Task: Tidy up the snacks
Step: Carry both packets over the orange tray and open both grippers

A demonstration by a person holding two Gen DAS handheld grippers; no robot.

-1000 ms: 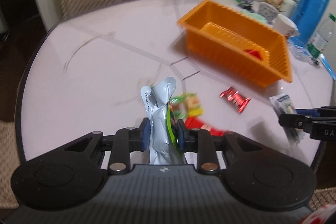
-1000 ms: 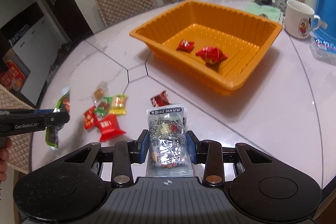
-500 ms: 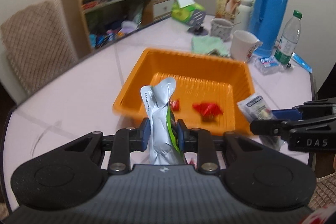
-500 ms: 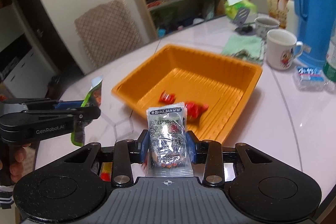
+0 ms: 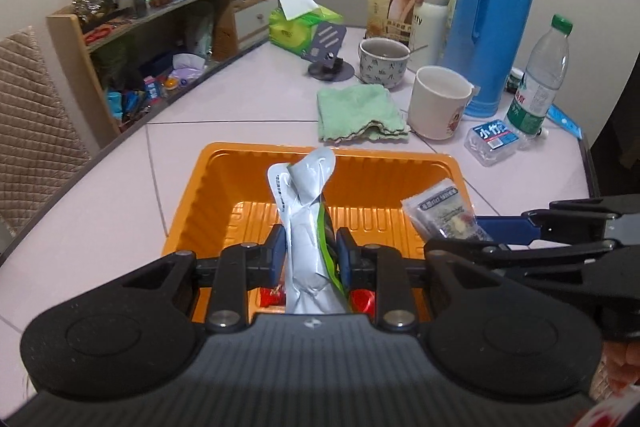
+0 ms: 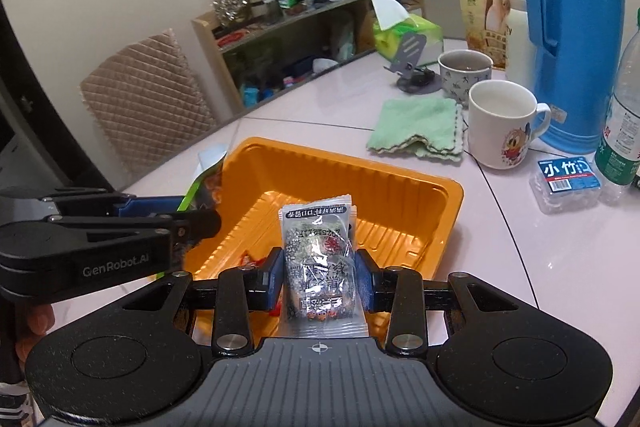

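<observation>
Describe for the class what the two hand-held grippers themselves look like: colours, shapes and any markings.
Both are matte black plastic. The left hand-held gripper and right hand-held gripper each have a wide body with two round discs, silver screws, a small crosshair mark and blue pads on the fingers. Seen from the side, the left one reads "GenRobot.AI" in pale letters. No cables show.

Two held snack packets (image 5: 308, 227) (image 6: 318, 263), one orange tray (image 5: 384, 163) (two red candies (image 5: 362, 301) inside), two mugs (image 5: 438, 103).

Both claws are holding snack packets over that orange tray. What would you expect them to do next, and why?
Probably open and drop them. The left gripper pinches a silver-and-green foil packet and the right gripper a clear printed snack packet, both above the orange plastic tray, where red wrapped candies already lie.
</observation>
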